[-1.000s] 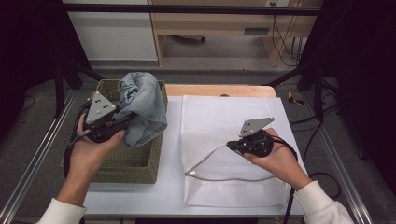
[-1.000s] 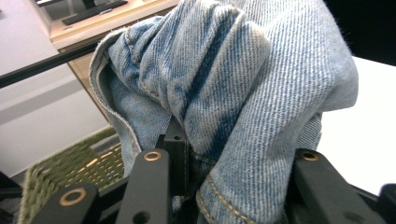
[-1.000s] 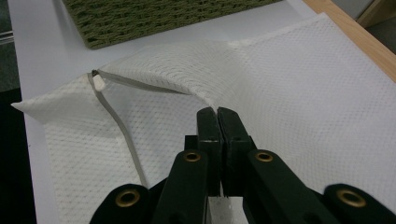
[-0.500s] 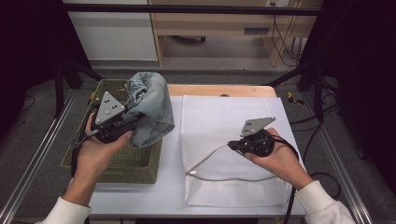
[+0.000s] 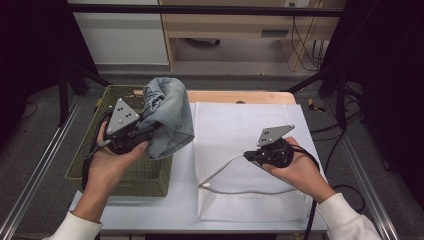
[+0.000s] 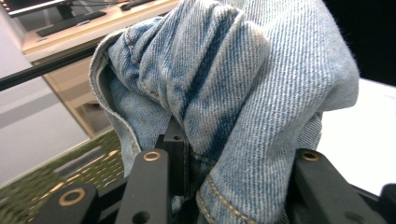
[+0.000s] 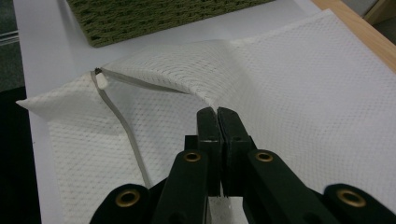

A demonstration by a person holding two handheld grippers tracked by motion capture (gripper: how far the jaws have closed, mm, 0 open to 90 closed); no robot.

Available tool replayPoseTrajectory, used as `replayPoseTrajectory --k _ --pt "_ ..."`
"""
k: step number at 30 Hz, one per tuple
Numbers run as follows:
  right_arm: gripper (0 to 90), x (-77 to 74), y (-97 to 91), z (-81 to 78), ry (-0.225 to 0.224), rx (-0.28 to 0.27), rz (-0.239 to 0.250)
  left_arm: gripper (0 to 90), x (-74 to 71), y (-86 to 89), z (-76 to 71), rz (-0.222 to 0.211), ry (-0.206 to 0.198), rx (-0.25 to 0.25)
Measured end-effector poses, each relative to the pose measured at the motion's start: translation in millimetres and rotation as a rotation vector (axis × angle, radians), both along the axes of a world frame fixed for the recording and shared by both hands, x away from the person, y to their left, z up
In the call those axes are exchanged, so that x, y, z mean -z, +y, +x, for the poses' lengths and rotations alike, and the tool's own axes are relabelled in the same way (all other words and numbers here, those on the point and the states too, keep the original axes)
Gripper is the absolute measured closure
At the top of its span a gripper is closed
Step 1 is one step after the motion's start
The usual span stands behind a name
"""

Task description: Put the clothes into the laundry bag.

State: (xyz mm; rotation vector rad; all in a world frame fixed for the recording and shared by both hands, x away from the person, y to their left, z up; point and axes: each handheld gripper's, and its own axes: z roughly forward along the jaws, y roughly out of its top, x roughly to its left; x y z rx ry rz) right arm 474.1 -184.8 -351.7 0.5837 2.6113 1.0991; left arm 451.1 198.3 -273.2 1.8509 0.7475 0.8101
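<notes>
A bunched blue denim garment (image 5: 169, 116) hangs over the green woven basket (image 5: 120, 176) at the table's left. My left gripper (image 5: 150, 129) is shut on it. In the left gripper view the denim (image 6: 261, 84) bulges up between the jaws and hides their tips. A white mesh bag (image 5: 240, 125) lies flat at the table's middle and right. My right gripper (image 5: 246, 155) is shut on its upper layer and holds that layer raised in a fold. In the right gripper view the pinched mesh (image 7: 303, 93) meets the shut right gripper (image 7: 217, 112). The zip's pull (image 7: 100, 79) lies at the bag's open edge.
The basket's rim (image 7: 154, 18) stands close beside the bag's left edge. A wooden strip (image 5: 235, 96) runs along the table's far edge. Metal rails (image 5: 35, 175) flank the table on both sides. A shelf unit stands beyond on the floor.
My left gripper has shifted a little to the right with the denim in it. The right hand and the raised mesh layer have kept still.
</notes>
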Motion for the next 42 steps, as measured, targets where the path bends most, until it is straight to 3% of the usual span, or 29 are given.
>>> replayPoseTrajectory --k 8,11,20,36,42 --pt "89.0 -0.4 2.2 9.1 0.026 -0.004 0.005 62.8 -3.5 -25.1 -9.3 0.018 -0.008 0.085" --pt "89.0 -0.2 2.4 13.2 0.041 0.004 0.009 62.8 -1.6 -34.2 -6.4 0.029 -0.005 0.098" --pt "89.0 1.7 4.0 17.2 0.057 0.002 0.007 62.8 4.9 -57.5 2.9 0.008 0.016 0.148" --pt "89.3 0.8 -4.6 28.1 0.111 0.015 0.064 62.7 20.6 -79.9 -33.2 -0.031 0.04 0.275" --pt "89.3 0.7 -8.4 31.2 0.123 0.031 0.067 62.7 32.6 -92.6 -48.4 -0.004 0.072 0.329"
